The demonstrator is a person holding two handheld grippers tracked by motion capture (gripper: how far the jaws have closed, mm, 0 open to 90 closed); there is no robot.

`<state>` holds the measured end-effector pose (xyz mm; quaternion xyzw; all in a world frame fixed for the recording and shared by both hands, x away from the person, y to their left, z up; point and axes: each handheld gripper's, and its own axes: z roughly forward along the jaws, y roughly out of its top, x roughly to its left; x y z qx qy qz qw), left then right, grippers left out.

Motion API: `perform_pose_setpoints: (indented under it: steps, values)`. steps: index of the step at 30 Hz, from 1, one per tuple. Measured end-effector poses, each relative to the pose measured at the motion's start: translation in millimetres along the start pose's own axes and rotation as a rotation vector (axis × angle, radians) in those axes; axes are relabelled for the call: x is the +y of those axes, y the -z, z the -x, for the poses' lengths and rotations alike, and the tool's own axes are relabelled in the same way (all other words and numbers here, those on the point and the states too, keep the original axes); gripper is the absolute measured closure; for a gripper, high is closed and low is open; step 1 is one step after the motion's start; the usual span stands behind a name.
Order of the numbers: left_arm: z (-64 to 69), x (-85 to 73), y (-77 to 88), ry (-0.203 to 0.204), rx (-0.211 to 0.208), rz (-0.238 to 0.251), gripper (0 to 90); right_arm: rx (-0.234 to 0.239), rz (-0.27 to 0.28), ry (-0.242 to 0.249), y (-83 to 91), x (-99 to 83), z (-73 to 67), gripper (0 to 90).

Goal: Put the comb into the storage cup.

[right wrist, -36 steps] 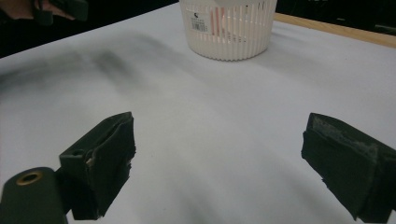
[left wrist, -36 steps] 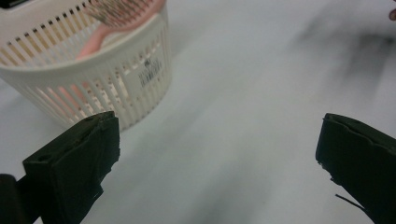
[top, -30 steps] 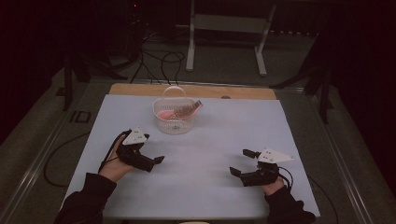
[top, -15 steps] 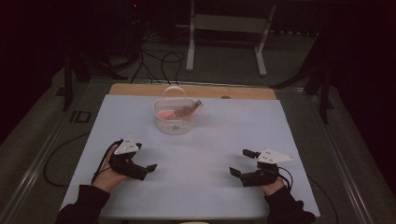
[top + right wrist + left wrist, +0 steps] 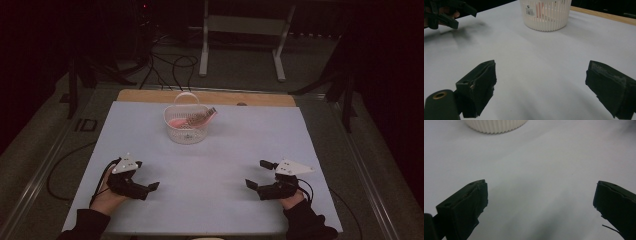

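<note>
A white slatted basket (image 5: 186, 127) with a hoop handle stands at the far middle of the pale table sheet (image 5: 210, 165). It holds a pink item and a dark comb-like piece. My left gripper (image 5: 146, 176) rests near the front left, open, with nothing between its jaws. My right gripper (image 5: 256, 174) sits at the front right, also open and empty. In the left gripper view the left gripper (image 5: 540, 202) has its jaws wide apart over bare sheet, with the basket's base (image 5: 496, 125) ahead. In the right gripper view the right gripper (image 5: 540, 82) faces the basket (image 5: 546, 13).
A strip of bare wood (image 5: 250, 98) edges the table's far side. Cables and a metal stand (image 5: 242, 30) lie on the dark floor beyond. The right gripper view catches the other hand's gripper (image 5: 449, 12) at its top left.
My left gripper has drawn back toward the near edge and a little to the left, staying open. The right gripper and the basket have not moved.
</note>
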<state>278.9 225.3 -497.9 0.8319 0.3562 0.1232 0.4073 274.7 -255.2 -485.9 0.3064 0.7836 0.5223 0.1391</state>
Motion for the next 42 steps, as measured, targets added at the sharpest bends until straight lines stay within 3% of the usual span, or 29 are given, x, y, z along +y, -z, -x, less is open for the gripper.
perform_pose_setpoints:
  steps: [6,10,18,25,26,32,42]
  values:
    - [2.7,-10.9,6.6,0.031,0.024,-0.003,0.1,-0.002,-0.002,0.002,-0.5,0.0,0.4,9.3]
    - [2.9,-17.6,12.9,0.038,0.049,-0.008,0.2,0.003,0.001,-0.006,-0.4,-0.1,0.9,9.3]
    - [4.5,-29.8,20.4,0.052,0.056,-0.01,0.2,0.003,-0.003,-0.006,-1.3,-0.6,1.0,9.3]
    - [6.7,-36.5,26.4,0.039,0.094,-0.022,0.2,0.001,-0.006,-0.006,-1.6,-1.4,1.9,9.3]
    - [5.8,-38.5,28.1,0.056,0.102,-0.012,0.2,0.0,-0.009,-0.003,-1.8,-1.6,2.2,9.3]
    - [7.1,-37.0,26.7,0.071,0.109,-0.001,0.2,-0.001,-0.015,0.004,-3.2,-2.6,2.1,9.4]
    - [9.2,-37.1,23.0,0.06,0.096,-0.005,0.2,-0.005,-0.026,0.001,-4.8,-4.0,3.0,9.3]
